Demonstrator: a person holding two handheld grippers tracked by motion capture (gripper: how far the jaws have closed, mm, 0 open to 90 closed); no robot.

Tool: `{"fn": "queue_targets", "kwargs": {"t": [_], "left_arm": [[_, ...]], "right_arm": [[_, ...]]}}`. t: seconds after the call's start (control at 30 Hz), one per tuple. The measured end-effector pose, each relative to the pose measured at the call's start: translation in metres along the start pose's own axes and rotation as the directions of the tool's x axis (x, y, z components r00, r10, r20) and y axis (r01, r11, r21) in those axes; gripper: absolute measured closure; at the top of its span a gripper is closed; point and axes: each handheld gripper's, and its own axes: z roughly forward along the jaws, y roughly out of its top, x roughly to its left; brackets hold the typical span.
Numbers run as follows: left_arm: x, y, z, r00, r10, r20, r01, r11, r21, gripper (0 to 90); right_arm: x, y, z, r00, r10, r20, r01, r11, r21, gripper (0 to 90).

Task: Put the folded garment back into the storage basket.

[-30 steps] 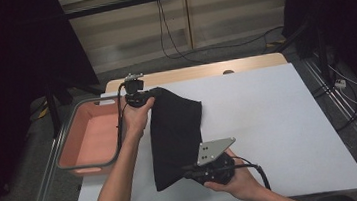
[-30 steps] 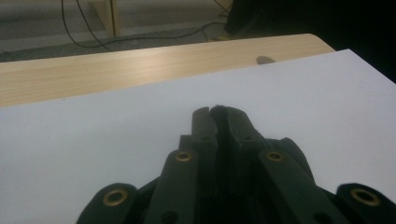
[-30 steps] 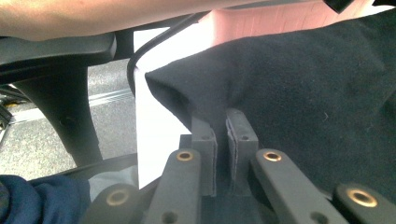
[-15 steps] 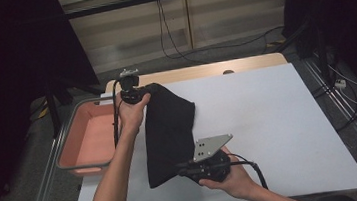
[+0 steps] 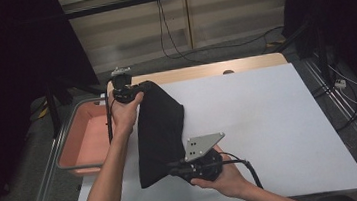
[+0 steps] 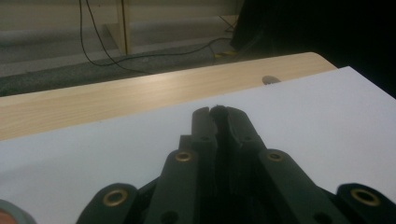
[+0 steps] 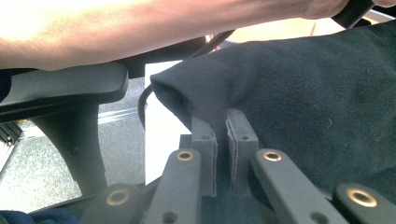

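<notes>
My left claw (image 5: 141,88) and right claw (image 5: 173,171) each pinch a corner of the black cloth (image 5: 159,127), soft, light, draping limply beside the pink tray (image 5: 82,135).

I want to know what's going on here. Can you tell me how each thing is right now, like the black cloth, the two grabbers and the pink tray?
Black cloth: stretched between both grippers, far end lifted, partly resting on the table.
Left gripper: shut on the cloth's far end.
Right gripper: shut on the cloth's near edge.
Pink tray: nothing visible inside, sits beside the table's left edge.
White table: bare apart from the cloth.
</notes>
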Motion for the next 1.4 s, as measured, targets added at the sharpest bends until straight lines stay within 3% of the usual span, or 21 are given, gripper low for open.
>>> {"fn": "queue_targets", "kwargs": {"t": [0.77,1.07,1.4], "left_arm": [[0.025,0.01,-0.026,0.9996,-0.002,-0.027,0.002,1.0,-0.009,83.1],[0.034,0.011,-0.038,0.9994,-0.01,-0.033,0.009,0.9997,-0.024,83.1],[0.049,0.014,-0.054,0.9983,-0.017,-0.056,0.015,0.9992,-0.036,83.1]], "right_arm": [[0.001,0.027,0.013,0.9992,-0.031,-0.024,0.03,0.998,-0.049,84.5],[0.004,0.033,0.024,0.9981,-0.037,-0.049,0.034,0.998,-0.056,84.5],[0.006,0.051,0.038,0.9954,-0.065,-0.071,0.059,0.995,-0.08,84.5]]}}
